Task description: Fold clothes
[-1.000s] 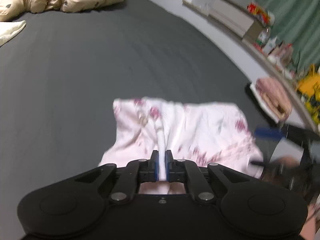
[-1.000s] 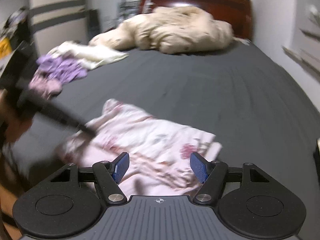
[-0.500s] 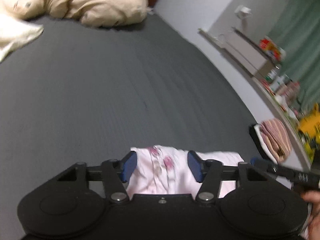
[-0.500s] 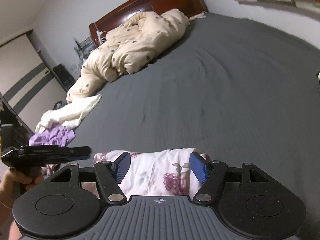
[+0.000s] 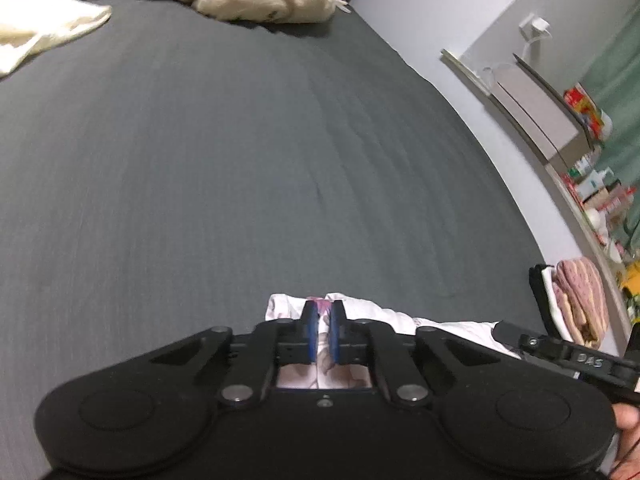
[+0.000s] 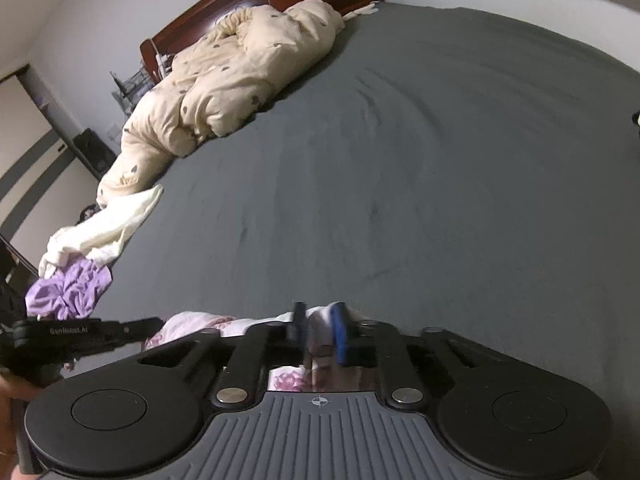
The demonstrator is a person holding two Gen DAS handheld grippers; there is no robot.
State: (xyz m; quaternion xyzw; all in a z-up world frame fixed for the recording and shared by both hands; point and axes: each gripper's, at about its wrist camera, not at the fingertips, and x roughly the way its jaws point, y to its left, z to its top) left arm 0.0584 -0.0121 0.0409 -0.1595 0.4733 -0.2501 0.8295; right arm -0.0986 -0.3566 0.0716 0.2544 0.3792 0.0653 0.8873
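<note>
Now both grippers pinch the pink floral garment (image 5: pixel 362 312) at the near edge of the bed, where half a second ago each stood spread above it. The left gripper (image 5: pixel 323 336) has its blue pads pressed together on a fold of the cloth; the right gripper (image 6: pixel 319 334) is likewise drawn in on a ridge of it, though that view is blurred and a narrow gap shows between the pads. The garment lies bunched low against the tools, mostly hidden beneath them, on the dark grey sheet (image 5: pixel 240 168). A hand (image 5: pixel 628 420) shows at the right edge of the left view, behind the other tool.

Beyond the cloth the sheet runs bare and nearly flat across the middle of the bed, with only faint creases. To the far left a purple garment (image 6: pixel 70 290) and a cream garment (image 6: pixel 108 228) lie heaped by the bed's edge. At the far end a beige duvet (image 6: pixel 224 92) is piled before the dark wooden headboard (image 6: pixel 256 4). Off the right side, a folded striped pile (image 5: pixel 580 300) sits near the wall, under a cluttered shelf (image 5: pixel 592 184).
</note>
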